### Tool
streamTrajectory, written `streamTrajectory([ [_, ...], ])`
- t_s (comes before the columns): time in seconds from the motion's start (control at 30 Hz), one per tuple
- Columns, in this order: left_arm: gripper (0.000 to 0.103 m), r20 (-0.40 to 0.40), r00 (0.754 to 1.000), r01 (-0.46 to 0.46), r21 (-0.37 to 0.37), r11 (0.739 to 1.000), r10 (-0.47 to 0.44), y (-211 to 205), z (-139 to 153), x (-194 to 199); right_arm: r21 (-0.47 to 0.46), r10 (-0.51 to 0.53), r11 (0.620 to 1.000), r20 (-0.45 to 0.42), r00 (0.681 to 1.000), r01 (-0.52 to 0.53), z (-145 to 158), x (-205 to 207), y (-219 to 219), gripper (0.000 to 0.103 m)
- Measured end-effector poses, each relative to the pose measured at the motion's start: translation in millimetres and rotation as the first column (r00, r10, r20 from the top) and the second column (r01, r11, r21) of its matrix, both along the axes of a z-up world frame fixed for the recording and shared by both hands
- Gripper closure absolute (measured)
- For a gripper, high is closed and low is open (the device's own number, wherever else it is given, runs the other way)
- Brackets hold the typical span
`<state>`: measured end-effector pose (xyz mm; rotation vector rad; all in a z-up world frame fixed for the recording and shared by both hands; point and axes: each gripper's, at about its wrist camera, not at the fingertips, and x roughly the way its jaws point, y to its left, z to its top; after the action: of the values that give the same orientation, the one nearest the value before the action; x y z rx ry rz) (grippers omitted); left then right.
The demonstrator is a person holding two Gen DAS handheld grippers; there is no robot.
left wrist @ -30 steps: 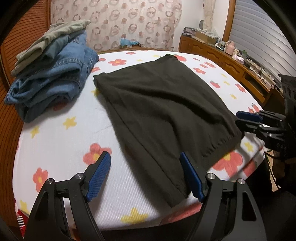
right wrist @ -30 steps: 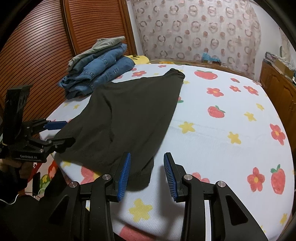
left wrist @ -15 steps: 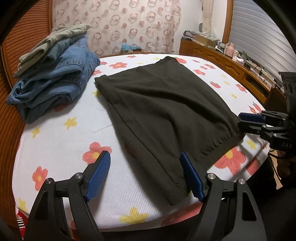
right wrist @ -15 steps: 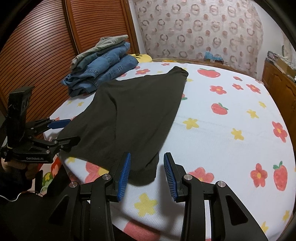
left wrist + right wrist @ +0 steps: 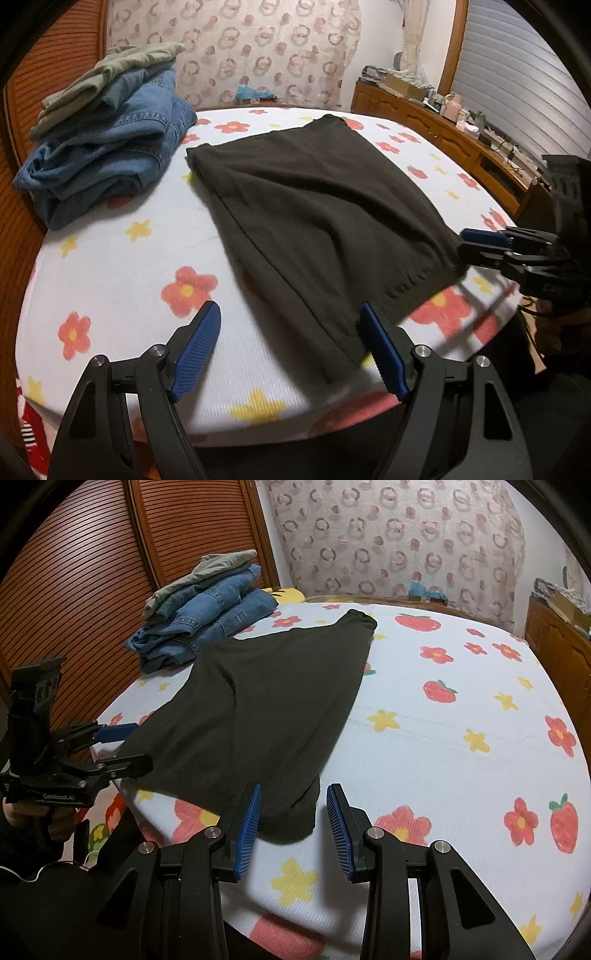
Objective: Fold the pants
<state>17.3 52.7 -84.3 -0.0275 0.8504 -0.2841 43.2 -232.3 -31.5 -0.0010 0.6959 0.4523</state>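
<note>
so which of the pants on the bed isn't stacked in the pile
The dark pants, spread flat alone on the bed. The jeans and the grey-green pair sit folded in the pile.

one dark pants (image 5: 317, 221), two tools (image 5: 290, 347) (image 5: 293, 819)

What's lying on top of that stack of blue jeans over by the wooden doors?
A folded grey-green garment lies on top of the jeans. How many jeans are stacked, and the floral sheet beneath them, cannot be seen.
</note>
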Motion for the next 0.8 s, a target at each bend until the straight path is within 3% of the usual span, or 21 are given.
streamTrajectory([
  [0.23,0.056,-0.003,0.999,0.039,-0.034,0.999,-0.039,-5.2,1.8,-9.9,-0.018,0.029,0.999,-0.004,1.0,-0.029,-2.0,-5.8,7.6,0.065],
  [0.5,0.059,-0.001,0.999,0.047,-0.049,0.998,-0.048,-9.3,1.1,-9.8,-0.015,0.02,1.0,-0.018,1.0,-0.021,-3.0,-4.1,7.4,0.065],
  [0.63,0.076,-0.006,0.998,0.064,-0.067,0.996,-0.065,-11.3,0.9,-10.0,-0.008,0.024,1.0,-0.023,0.999,-0.024,-3.4,-2.0,7.6,0.065],
  [0.8,0.089,0.003,0.997,0.076,-0.069,0.995,-0.076,-13.2,5.3,-11.4,0.029,0.066,0.997,-0.034,0.997,-0.065,-2.3,-1.4,4.8,0.081],
])
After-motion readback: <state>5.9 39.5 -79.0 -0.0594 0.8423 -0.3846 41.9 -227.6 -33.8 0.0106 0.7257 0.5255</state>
